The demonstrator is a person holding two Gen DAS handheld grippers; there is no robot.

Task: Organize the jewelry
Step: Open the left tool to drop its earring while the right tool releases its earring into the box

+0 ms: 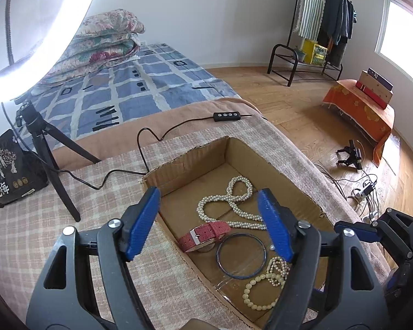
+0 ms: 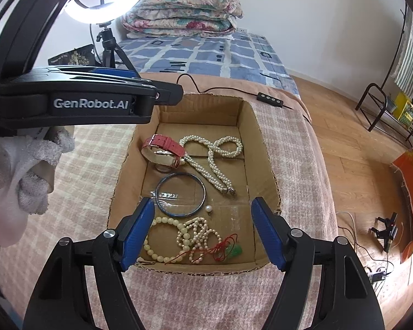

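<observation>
A shallow cardboard box (image 1: 264, 162) (image 2: 264, 148) sits on the plaid cloth and holds the jewelry. In it lie a long pearl necklace (image 1: 234, 203) (image 2: 214, 162), a red-strapped watch (image 1: 203, 235) (image 2: 165, 148), a dark blue bangle (image 1: 241, 255) (image 2: 180, 194), a cream bead bracelet (image 1: 257, 294) (image 2: 158, 244), tangled small pearl strands (image 2: 198, 233), a loose pearl (image 2: 208, 208) and a green pendant on red cord (image 2: 231, 249). My left gripper (image 1: 209, 222) hangs open above the box, nothing between its blue pads. My right gripper (image 2: 202, 233) is open over the box's near end, also with nothing between its pads.
A ring light on a black tripod (image 1: 46, 148) (image 2: 107, 46) stands at the left, its cable and remote (image 1: 227, 116) (image 2: 269, 98) running behind the box. A dark snack bag (image 1: 11, 170) leans beside the tripod. A gloved hand (image 2: 24, 170) holds the left gripper's body (image 2: 77, 101).
</observation>
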